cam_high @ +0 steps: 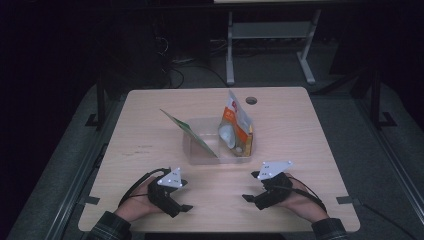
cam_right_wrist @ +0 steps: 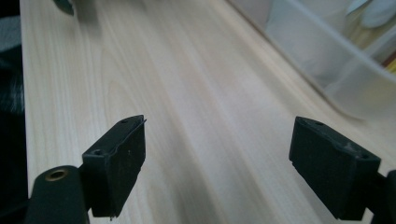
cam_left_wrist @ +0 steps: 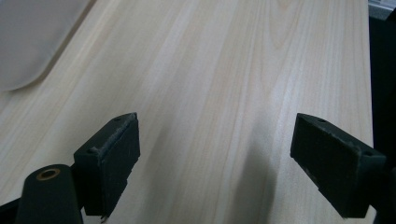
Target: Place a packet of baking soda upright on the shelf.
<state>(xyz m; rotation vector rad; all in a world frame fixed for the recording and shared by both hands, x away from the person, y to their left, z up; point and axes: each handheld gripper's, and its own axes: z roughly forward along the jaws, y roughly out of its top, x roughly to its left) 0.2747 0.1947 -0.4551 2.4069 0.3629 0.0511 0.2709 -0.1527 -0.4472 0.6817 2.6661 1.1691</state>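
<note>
left gripper (cam_high: 184, 199) spread, empty, low over table (cam_high: 150, 130) | right gripper (cam_high: 248, 198) spread, empty | clear bin (cam_high: 197, 155) holding snack pouches (cam_high: 238, 125), untouched

No text, label, brand, number or sign is legible. The orange and white snack bag (cam_high: 237, 119) standing in the clear plastic bin (cam_high: 200, 150) carries printing, but it is too small and blurred to read.

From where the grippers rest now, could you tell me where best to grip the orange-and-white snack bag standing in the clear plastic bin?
Probably the orange-and-white snack bag by its flat top edge, from above. It stands upright at the right end of the clear plastic bin, its top above the rim, walls shielding its base.
</note>
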